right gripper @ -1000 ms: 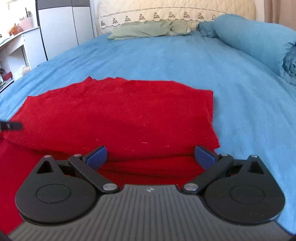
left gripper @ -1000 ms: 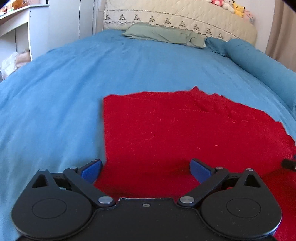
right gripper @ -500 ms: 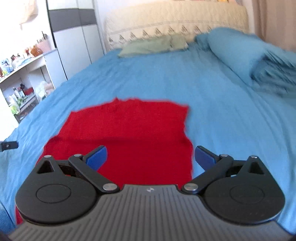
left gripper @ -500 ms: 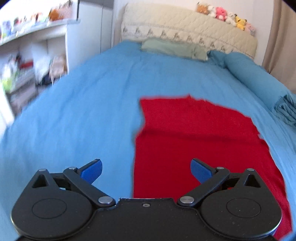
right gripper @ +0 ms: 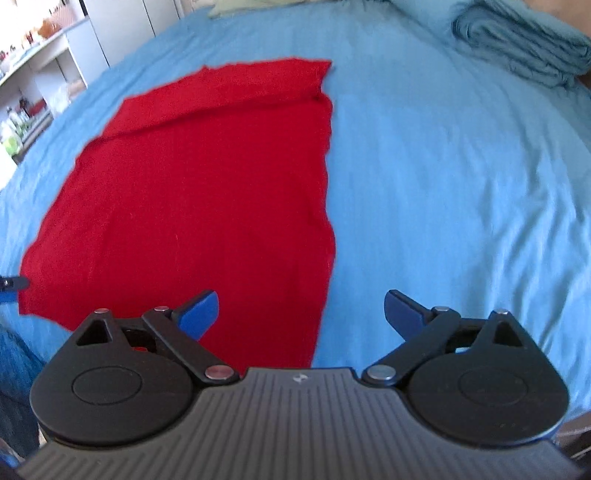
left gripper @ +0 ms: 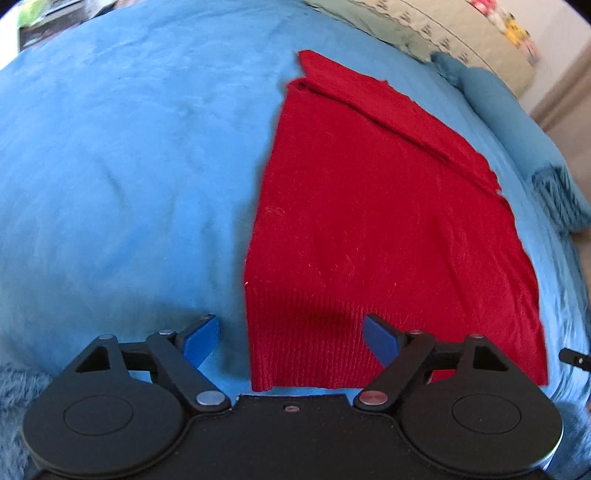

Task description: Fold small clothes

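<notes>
Left grip body hides near hem of red knit at its middle; right grip body covers knit's near edge too. Headboard cut by top edge, soft toys on it too blurred to ID. Shelf items at left edge blurred, can't tell what. Folded blanket partly cut at top right. Pillow cropped by top edge.

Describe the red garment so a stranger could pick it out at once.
Start at the blue bedspread covering the bed. Flat on it lies the red knit garment, its far edge folded over. It is the only red thing there; the folded blanket nearby is blue.
</notes>
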The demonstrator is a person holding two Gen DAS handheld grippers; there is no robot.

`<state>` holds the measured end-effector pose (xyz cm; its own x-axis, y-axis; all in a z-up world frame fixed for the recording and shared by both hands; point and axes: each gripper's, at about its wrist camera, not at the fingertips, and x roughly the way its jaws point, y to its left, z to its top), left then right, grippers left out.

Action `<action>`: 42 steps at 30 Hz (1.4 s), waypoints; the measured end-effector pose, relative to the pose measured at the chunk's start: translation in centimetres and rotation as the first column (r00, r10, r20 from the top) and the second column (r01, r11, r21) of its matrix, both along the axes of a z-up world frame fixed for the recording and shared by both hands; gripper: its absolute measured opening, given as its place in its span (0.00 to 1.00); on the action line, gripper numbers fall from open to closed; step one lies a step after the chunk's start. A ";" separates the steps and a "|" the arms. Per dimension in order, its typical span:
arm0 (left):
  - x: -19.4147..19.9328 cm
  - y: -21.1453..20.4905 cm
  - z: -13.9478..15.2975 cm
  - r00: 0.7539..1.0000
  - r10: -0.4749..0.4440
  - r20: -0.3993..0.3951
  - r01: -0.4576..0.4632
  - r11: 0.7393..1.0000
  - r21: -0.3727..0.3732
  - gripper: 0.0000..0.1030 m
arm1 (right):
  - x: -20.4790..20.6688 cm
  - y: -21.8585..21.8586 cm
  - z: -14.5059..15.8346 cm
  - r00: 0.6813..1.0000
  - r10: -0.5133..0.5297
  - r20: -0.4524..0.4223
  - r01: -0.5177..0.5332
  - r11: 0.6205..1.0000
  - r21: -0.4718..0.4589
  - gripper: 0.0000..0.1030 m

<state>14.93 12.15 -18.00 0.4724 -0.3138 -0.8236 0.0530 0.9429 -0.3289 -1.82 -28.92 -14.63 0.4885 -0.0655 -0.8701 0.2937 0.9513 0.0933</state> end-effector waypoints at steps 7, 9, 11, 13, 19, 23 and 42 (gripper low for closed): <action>-0.6 0.0 -0.4 0.999 -0.028 0.018 0.028 0.999 0.043 0.68 | -1.1 0.3 -2.3 0.997 0.009 -0.074 -0.009 1.000 -0.007 0.95; -0.7 0.1 -0.3 0.999 -0.037 0.018 0.036 0.999 0.040 0.57 | -0.9 0.2 -2.7 0.997 0.004 -0.081 -0.005 1.000 -0.005 0.93; -0.8 0.0 -0.2 0.998 -0.052 0.019 0.051 0.998 0.038 0.45 | -1.0 0.0 -2.7 0.996 -0.003 -0.085 0.003 1.000 0.002 0.93; -1.0 -0.1 -0.1 0.998 -0.064 0.020 0.063 0.997 0.042 0.39 | -1.1 -0.1 -2.8 0.996 -0.010 -0.086 0.011 1.000 0.009 0.93; -1.1 0.1 0.0 0.999 -0.054 0.003 0.054 0.998 0.015 0.17 | -1.1 -0.3 -2.9 0.996 -0.017 -0.085 0.020 0.999 0.027 0.93; -1.2 -0.1 0.2 0.998 -0.063 0.010 0.063 0.998 0.016 0.10 | -1.0 -0.4 -3.1 0.995 -0.016 -0.095 0.018 0.999 0.030 0.92; -1.6 -0.1 4.1 0.994 -0.042 0.100 0.051 0.995 -0.091 0.07 | 0.5 0.2 -2.0 1.000 0.016 -0.024 -0.013 0.992 0.128 0.21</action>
